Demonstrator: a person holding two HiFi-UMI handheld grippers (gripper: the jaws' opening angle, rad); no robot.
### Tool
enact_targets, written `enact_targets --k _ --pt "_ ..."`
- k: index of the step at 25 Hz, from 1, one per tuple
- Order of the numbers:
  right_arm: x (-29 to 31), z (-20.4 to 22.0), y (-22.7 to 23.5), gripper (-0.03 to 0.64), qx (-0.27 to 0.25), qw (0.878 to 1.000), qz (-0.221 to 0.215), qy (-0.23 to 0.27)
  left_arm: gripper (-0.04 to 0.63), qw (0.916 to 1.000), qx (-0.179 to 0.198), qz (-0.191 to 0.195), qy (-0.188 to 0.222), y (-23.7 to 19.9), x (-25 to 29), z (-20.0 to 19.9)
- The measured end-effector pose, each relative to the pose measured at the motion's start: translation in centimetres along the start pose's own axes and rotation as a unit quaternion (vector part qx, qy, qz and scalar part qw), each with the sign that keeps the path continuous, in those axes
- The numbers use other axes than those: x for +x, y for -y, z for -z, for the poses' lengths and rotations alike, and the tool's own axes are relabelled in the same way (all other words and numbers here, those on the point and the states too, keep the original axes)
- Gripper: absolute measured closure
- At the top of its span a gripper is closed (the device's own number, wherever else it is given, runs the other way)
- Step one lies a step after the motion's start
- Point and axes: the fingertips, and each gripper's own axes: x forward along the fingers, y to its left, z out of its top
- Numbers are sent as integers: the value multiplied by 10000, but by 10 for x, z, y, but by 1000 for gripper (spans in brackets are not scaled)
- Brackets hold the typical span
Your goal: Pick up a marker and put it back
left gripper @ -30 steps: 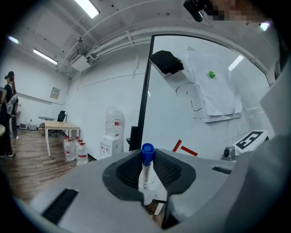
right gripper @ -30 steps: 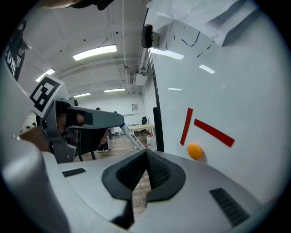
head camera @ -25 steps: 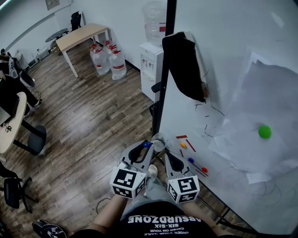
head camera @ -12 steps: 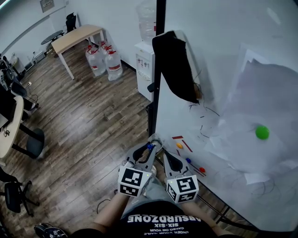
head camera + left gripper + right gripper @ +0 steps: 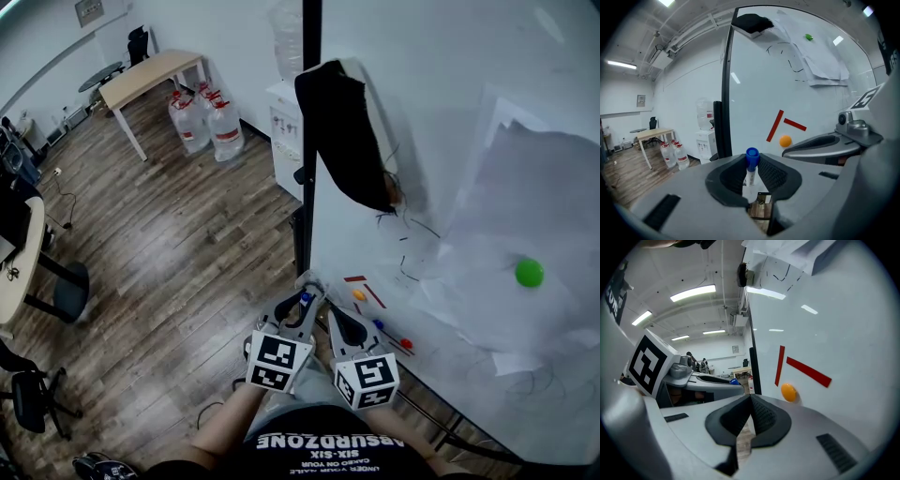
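Likely an office: a whiteboard (image 5: 450,94) on a stand, a water cooler (image 5: 283,141) just left of it, jugs (image 5: 211,122) and a table (image 5: 155,73) beyond, a desk chair (image 5: 33,398) well left of it.

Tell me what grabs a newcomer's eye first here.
The blue-capped marker clamped in the left hand-held gripper, close to the whiteboard. On the board, a bright green magnet sits on loose paper at the right, and a black cloth hangs at its upper left edge.
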Motion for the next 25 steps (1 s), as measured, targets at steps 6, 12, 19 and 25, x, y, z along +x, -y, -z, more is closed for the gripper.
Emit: enact_targets --k 6,12,19,25 --pt "1 1 4 618 28 10000 31 -1 515 9999 -4 28 -140 1 9 10" --pt "0 3 6 619 54 10000 42 -22 515 9995 182 81 -252 6 18 22" --pt "1 4 7 618 55 10000 37 -20 515 9992 206 127 -307 9 23 30" --pt "2 4 7 619 39 10000 29 -40 515 9988 286 100 -388 9 25 36"
